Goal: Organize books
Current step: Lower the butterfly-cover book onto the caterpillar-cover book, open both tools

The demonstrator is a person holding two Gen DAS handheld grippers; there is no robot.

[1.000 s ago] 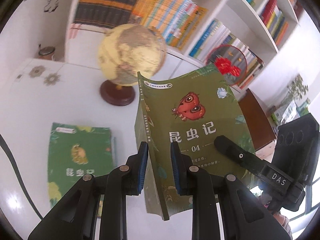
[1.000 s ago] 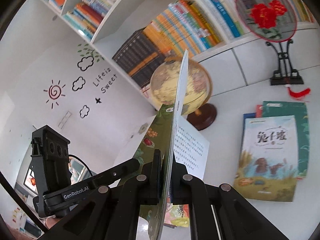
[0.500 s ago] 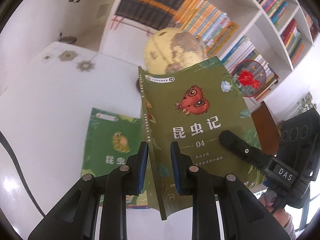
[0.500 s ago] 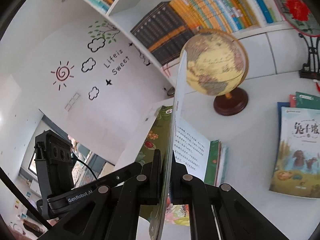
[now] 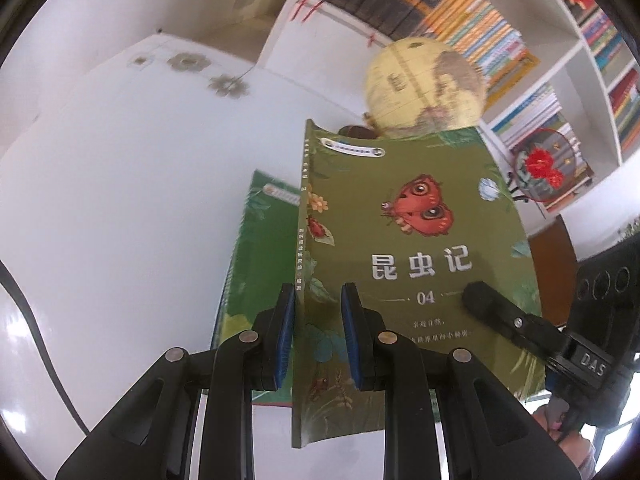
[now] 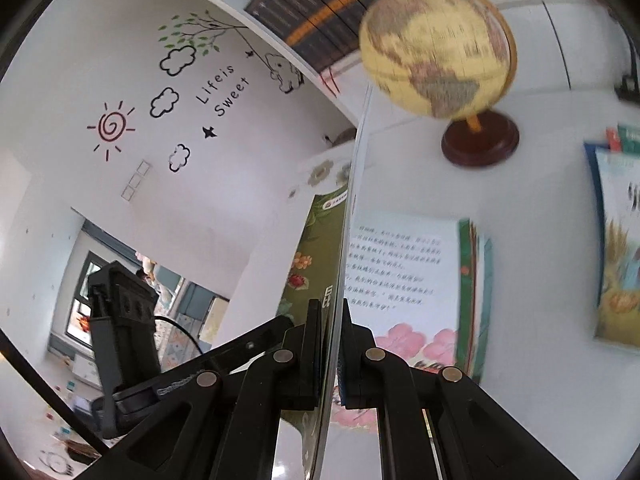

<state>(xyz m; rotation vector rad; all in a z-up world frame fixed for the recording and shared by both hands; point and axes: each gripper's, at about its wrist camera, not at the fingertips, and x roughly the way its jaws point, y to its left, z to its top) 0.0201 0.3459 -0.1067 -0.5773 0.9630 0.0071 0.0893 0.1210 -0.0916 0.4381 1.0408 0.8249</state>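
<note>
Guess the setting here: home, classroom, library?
Likely a children's reading room or study corner: white bookshelves packed with books, a desk globe on the white table, and cartoon "Life is Sweet" wall decals.

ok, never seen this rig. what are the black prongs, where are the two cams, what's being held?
No robot arm: a person carries a handheld two-finger gripper in each hand, with a fisheye camera on each looking along its fingers. The black prongs are those fingers. In the left wrist view, the left gripper straddles the spine of an olive-green paperback with a red moth, while the right gripper clamps its cover. The right wrist view sees that cover edge-on between shut jaws. On the white table lie another green book, a pale blue picture book and a yellow globe on a brown base.
</note>
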